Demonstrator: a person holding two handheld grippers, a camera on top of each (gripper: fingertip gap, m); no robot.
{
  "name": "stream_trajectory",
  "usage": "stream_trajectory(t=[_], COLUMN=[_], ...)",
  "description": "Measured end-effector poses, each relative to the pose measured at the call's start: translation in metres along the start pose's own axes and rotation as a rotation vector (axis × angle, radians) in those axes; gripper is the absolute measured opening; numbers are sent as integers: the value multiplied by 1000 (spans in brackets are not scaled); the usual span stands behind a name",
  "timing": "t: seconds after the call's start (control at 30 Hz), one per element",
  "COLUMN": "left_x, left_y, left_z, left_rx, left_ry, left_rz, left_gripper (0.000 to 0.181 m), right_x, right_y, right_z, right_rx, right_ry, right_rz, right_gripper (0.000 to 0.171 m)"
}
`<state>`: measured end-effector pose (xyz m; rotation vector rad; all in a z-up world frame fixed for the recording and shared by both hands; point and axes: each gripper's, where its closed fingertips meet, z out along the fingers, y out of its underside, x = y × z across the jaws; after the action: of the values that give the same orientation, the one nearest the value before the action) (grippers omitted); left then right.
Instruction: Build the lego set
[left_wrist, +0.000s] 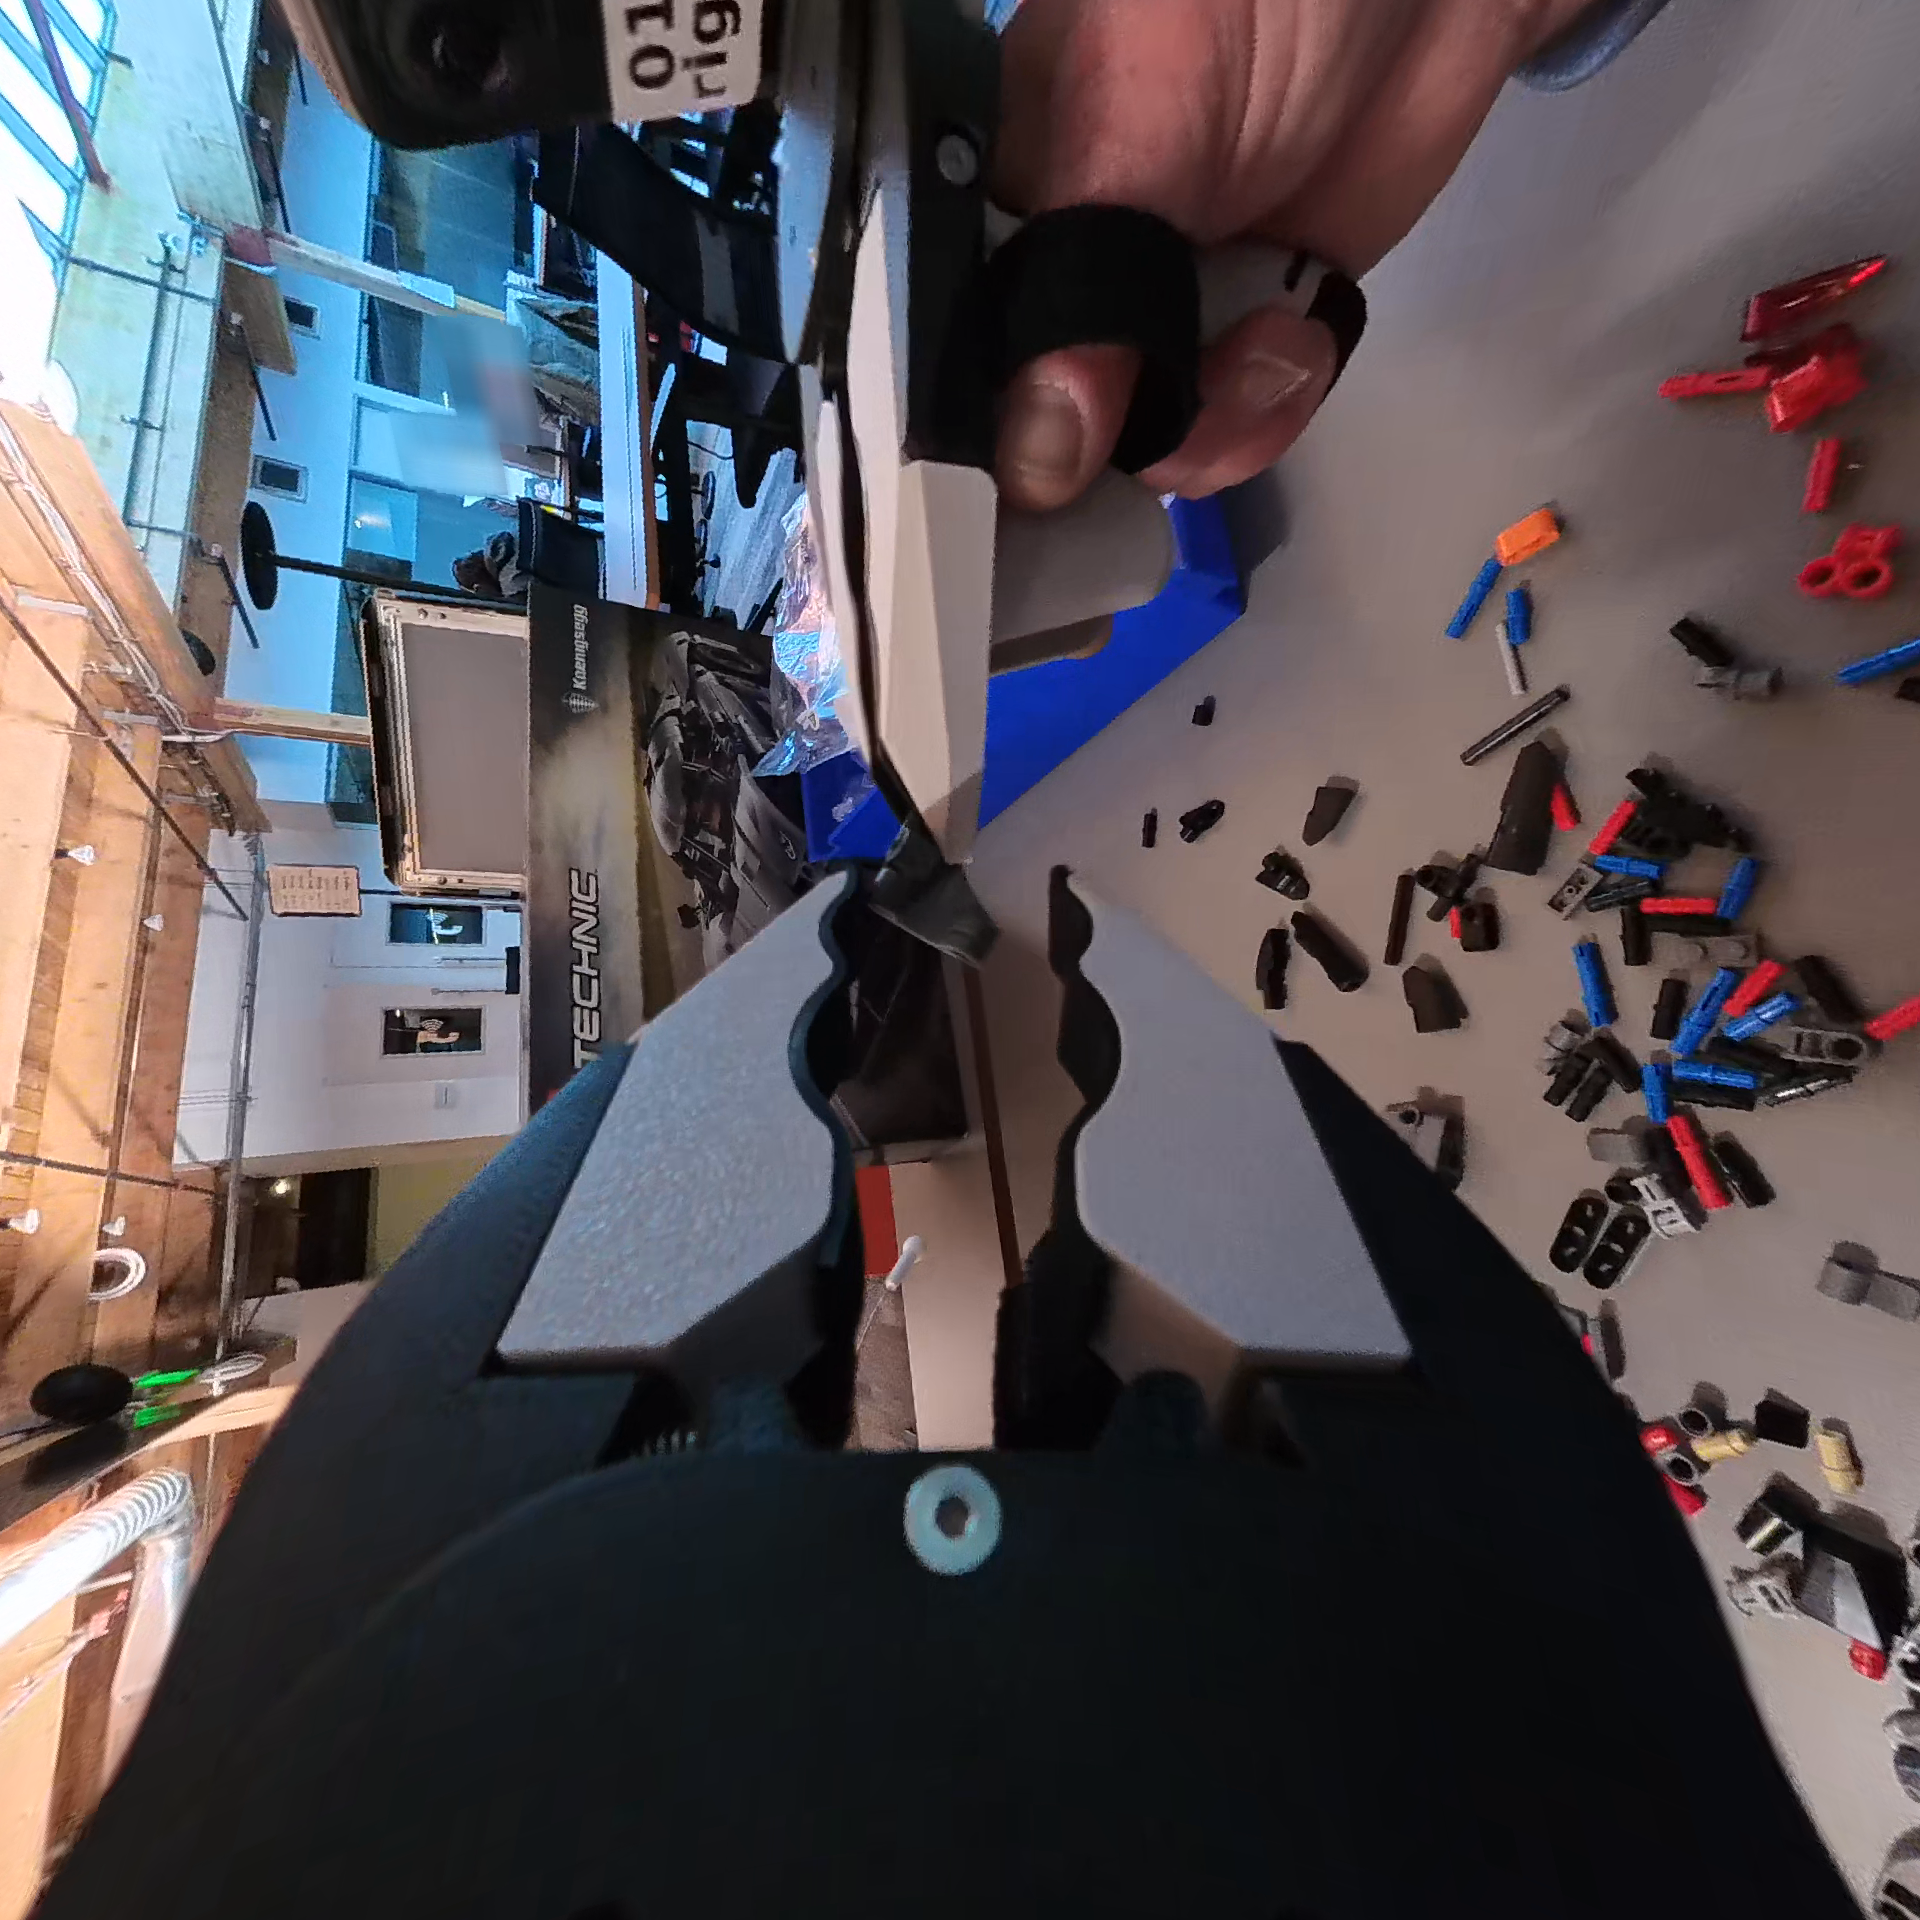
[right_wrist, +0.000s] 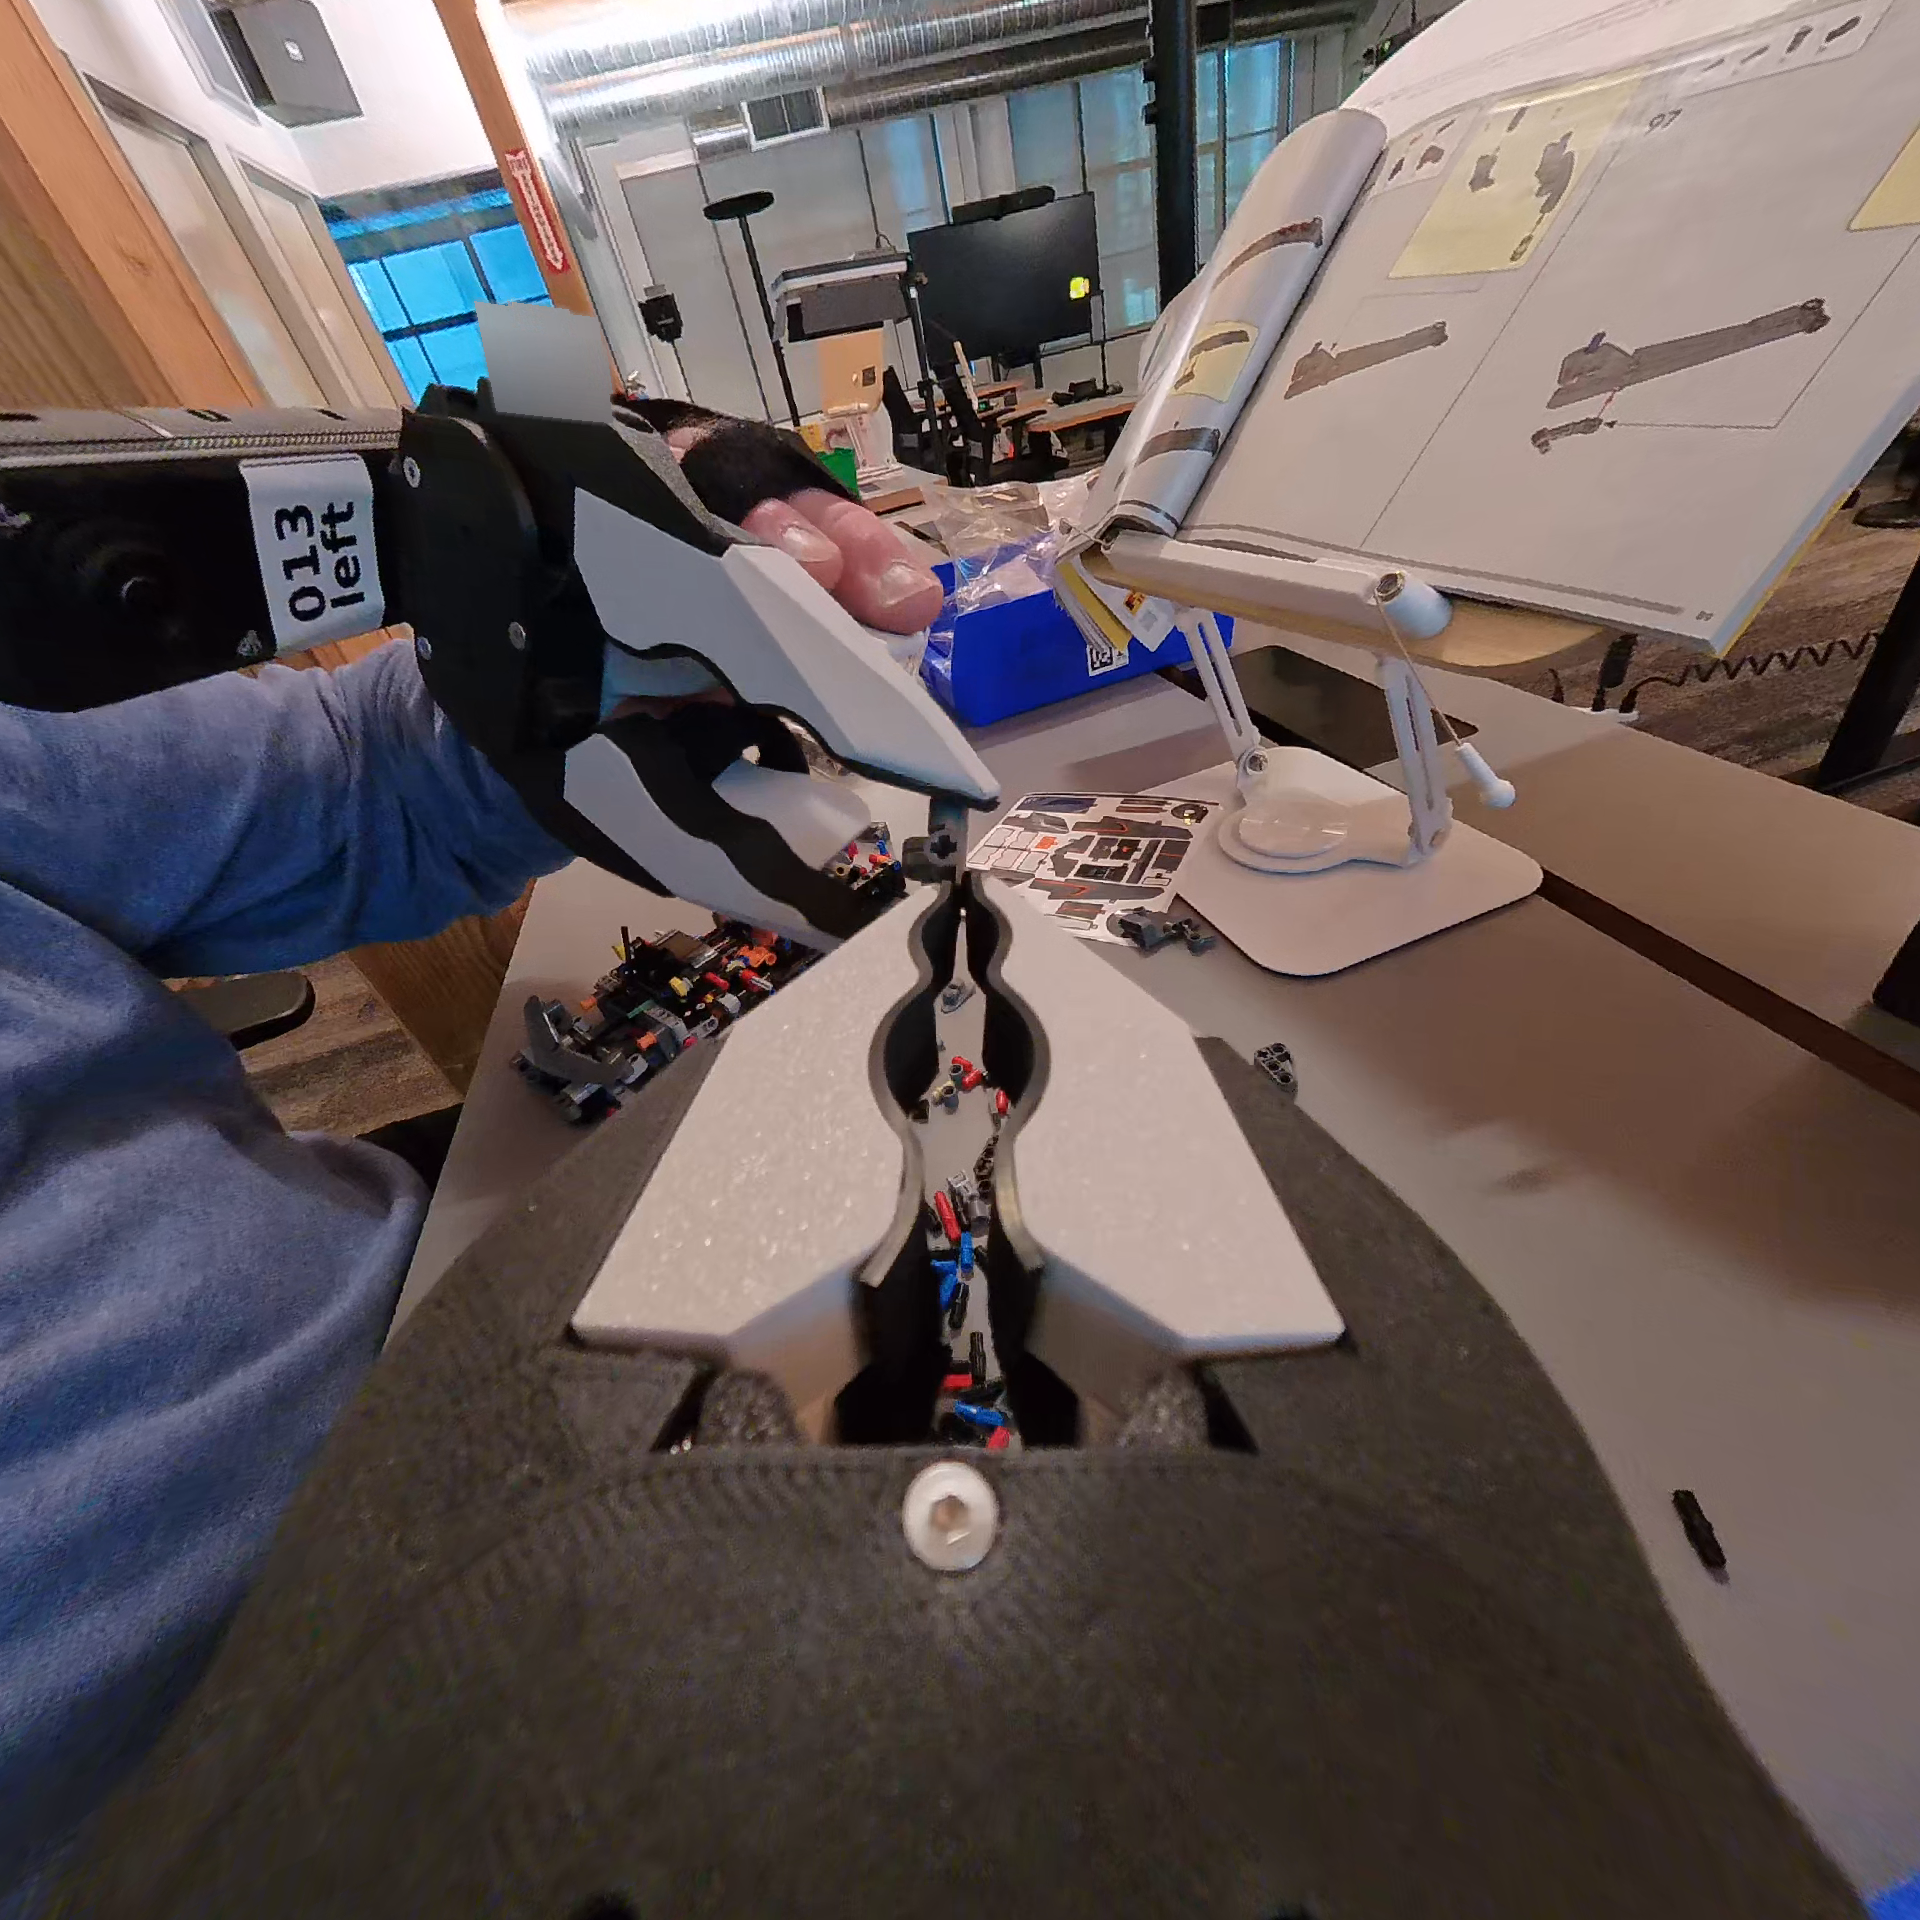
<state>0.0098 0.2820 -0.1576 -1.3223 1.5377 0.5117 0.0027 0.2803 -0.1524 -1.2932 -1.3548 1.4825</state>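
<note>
right gripper is clenched on a small dark lego connector at centre frame; left gripper is spread wide around it, grasping nothing; risk: a skewed squeeze could twist the connector loose into the loose parts at right; instruction booklet upper right, blue bin behind, not obstructing.

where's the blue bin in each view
Left wrist view: the blue bin sits just above centre, partly behind the right tool.
Right wrist view: the bin is left of centre in the upper half, behind the left tool.
Shared landmark: the small dark lego piece held at the tool tips.
</note>
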Motion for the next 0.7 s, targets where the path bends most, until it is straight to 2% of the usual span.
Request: stream_trajectory(t=[0.27,0.53,0.7], left_x=[-4,-13,-9], left_y=[1,-6,-4], left_z=[-2,-3,-2], left_rx=[0,52,74], left_ry=[-50,-134,-111], left_rz=[-56,-198,-277], left_gripper=[17,16,16], right_x=[-2,-3,-3], right_y=[2,-7,-4], right_z=[2,-4,-3], right_rx=[-14,45,24], right_ry=[-10,-46,-36], right_rz=[3,57,51], right_gripper=[0,0,0])
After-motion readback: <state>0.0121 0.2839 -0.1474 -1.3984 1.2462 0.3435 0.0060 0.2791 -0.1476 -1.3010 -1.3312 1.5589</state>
